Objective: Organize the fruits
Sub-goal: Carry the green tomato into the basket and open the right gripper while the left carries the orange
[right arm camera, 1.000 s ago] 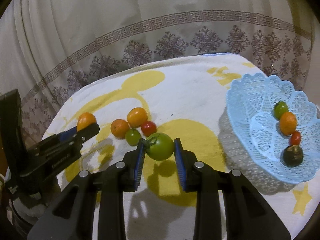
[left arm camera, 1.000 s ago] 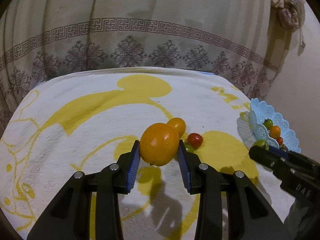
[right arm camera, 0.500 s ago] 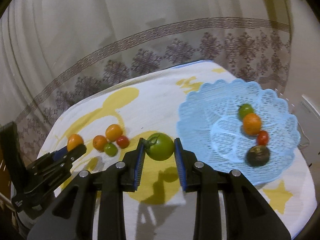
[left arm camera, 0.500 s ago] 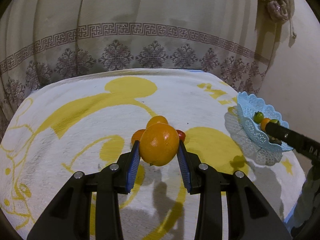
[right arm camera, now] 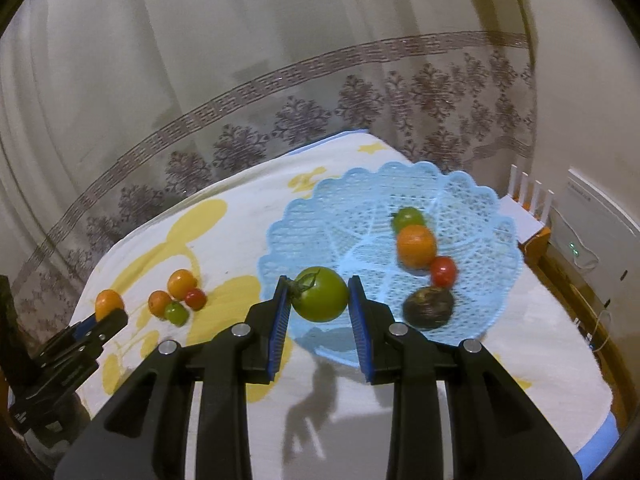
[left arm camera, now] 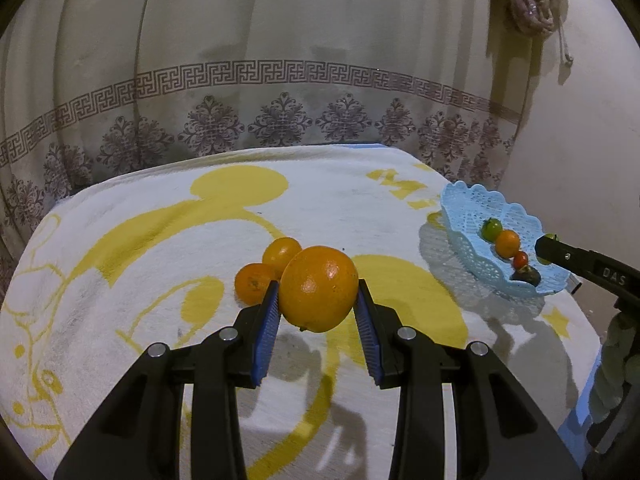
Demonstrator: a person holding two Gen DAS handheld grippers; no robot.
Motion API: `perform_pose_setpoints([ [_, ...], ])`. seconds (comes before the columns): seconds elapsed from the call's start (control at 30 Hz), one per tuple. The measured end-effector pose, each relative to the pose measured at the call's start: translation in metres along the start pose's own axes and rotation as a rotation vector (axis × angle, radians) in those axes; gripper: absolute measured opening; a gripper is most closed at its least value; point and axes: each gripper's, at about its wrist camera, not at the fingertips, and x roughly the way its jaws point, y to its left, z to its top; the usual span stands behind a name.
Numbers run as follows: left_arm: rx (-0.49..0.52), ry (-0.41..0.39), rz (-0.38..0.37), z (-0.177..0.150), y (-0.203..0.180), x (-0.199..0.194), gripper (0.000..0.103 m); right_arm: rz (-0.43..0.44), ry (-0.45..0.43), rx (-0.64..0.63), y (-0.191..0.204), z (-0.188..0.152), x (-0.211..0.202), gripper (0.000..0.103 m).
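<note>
My left gripper point(left arm camera: 317, 300) is shut on a large orange point(left arm camera: 319, 288) and holds it above the table. Two smaller oranges point(left arm camera: 256, 280) lie just behind it. My right gripper point(right arm camera: 320, 300) is shut on a green tomato point(right arm camera: 320, 299) and holds it over the near rim of the blue lace basket point(right arm camera: 360, 200). The basket point(left arm camera: 464, 212) holds a green tomato point(right arm camera: 407, 218), an orange point(right arm camera: 416, 245), a red tomato point(right arm camera: 443, 271) and a dark fruit point(right arm camera: 428, 306). The left gripper shows at the left of the right wrist view point(right arm camera: 105, 312).
Two oranges point(right arm camera: 181, 282), a red tomato point(right arm camera: 195, 298) and a green tomato point(right arm camera: 176, 314) lie on the white and yellow towel point(right arm camera: 248, 224). A patterned curtain hangs behind. A white appliance point(right arm camera: 592, 232) stands right of the table.
My right gripper has carried the green tomato to the right, from beside the basket to over its near rim. My left gripper has risen and drawn back with the orange.
</note>
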Motion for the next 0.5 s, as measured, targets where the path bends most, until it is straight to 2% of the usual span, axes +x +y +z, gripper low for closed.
perform_pose_setpoints([
  [0.27, 0.013, 0.005, -0.009, 0.001, -0.016, -0.001, 0.037, -0.017, 0.000, 0.030, -0.019, 0.000, 0.003, 0.030],
  [0.3, 0.016, 0.005, -0.011, 0.001, -0.019, -0.001, 0.037, -0.017, 0.004, 0.036, -0.022, 0.000, 0.004, 0.032],
  [0.4, 0.025, 0.007, -0.013, 0.003, -0.028, -0.001, 0.037, -0.016, -0.010, 0.063, -0.031, 0.002, 0.003, 0.051],
  [0.5, 0.033, 0.010, -0.019, 0.004, -0.036, 0.001, 0.037, -0.015, -0.023, 0.074, -0.038, 0.004, 0.000, 0.052],
])
